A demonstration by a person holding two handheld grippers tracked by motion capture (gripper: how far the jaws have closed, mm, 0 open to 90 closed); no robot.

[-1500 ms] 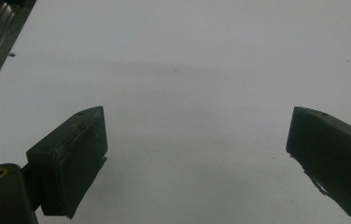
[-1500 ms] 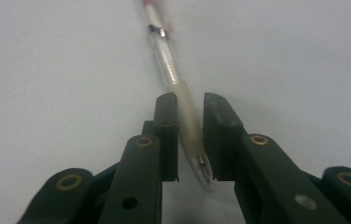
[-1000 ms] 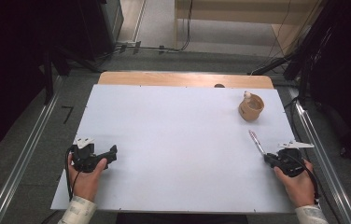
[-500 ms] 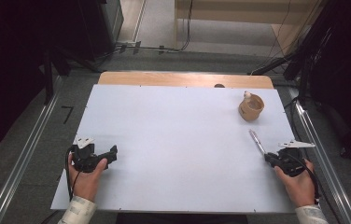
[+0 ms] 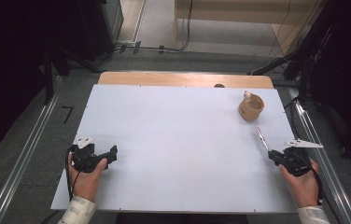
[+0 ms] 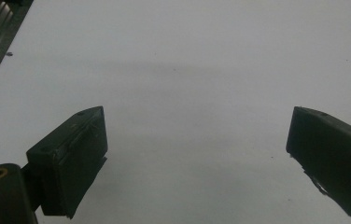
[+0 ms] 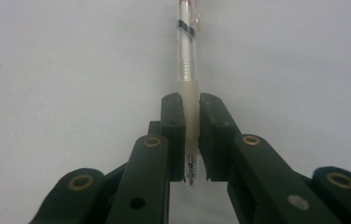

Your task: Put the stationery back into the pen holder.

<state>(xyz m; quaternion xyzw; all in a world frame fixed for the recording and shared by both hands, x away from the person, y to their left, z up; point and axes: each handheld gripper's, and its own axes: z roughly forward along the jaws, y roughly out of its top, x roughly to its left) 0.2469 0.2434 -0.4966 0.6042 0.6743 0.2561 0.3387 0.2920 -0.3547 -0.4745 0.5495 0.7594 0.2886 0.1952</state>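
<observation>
My right gripper (image 7: 191, 140) has its jaws closed on a pen (image 7: 187, 70), pinching it at the pale rubber grip near the writing tip. The tip pokes back toward my hand between the jaws, and the clear barrel runs straight out ahead, in line with them. In the high view the pen (image 5: 260, 138) lies low over the white desk (image 5: 173, 154) near its right edge, its long axis pointing forward and a little left from my right gripper (image 5: 274, 156). Along nearly that same line, farther up the desk, stands a brown cup (image 5: 251, 108), well apart from the pen's far end. That, I judge, is where the pen is bound, so the move ahead hinges on lifting the barrel and carrying it forward along its own axis to the cup's mouth. My left gripper (image 5: 112, 156) rests far across the desk, jaws spread wide over bare surface, holding nothing (image 6: 197, 140). The right hand is plainly the nearer one.
</observation>
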